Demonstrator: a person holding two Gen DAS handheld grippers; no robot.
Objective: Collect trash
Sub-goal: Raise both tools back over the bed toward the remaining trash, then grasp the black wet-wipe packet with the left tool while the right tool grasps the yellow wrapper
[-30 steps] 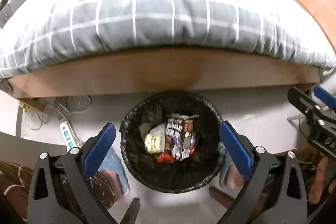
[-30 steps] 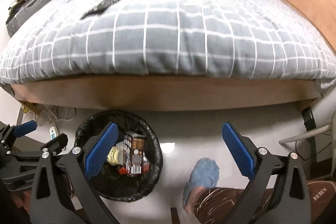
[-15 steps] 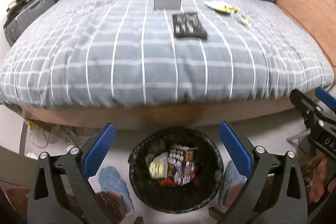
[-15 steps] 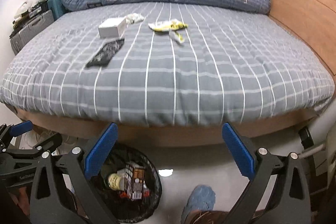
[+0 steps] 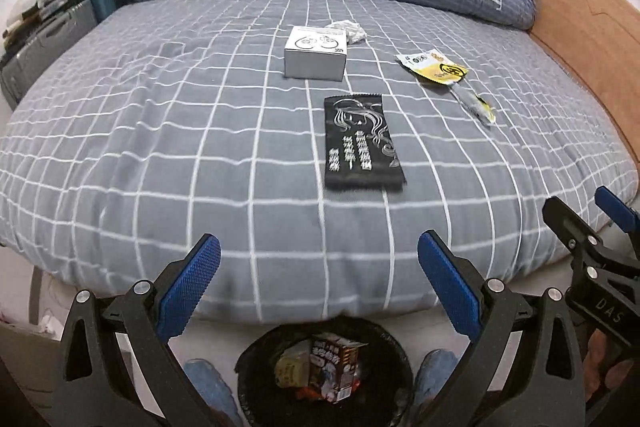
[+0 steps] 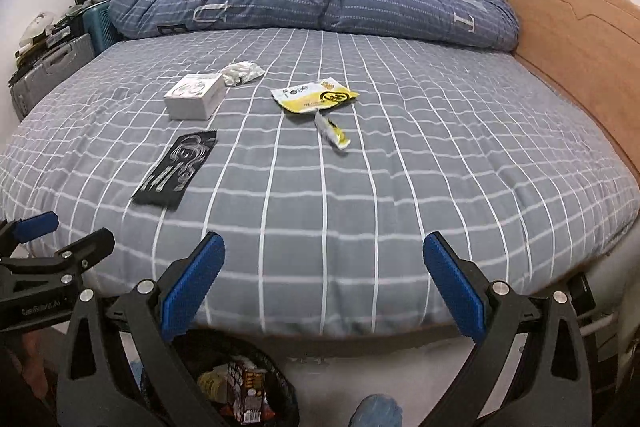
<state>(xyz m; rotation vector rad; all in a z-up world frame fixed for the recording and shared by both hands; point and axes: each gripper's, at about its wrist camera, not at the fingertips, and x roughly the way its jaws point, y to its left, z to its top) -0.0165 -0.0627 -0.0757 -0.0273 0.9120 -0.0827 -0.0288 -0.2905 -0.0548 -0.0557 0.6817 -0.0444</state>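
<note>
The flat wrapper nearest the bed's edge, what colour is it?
Black with silver-white print, clearest in the left wrist view.

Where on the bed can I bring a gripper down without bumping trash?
The right half of the grey checked bedspread, between the yellow wrapper and the wooden side board, is bare, as is the near strip ahead of the black printed packet. It is crowded around the white box and crumpled tissue.

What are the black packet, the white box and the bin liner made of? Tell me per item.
Black packet: likely plastic film with a glossy finish; it lies flat and thin, with crimped ends and shiny silver print.
White box: likely matte cardboard; crisp edges, printed lid.
Bin liner: thin black plastic, crinkled and faintly shiny at the rim.
</note>
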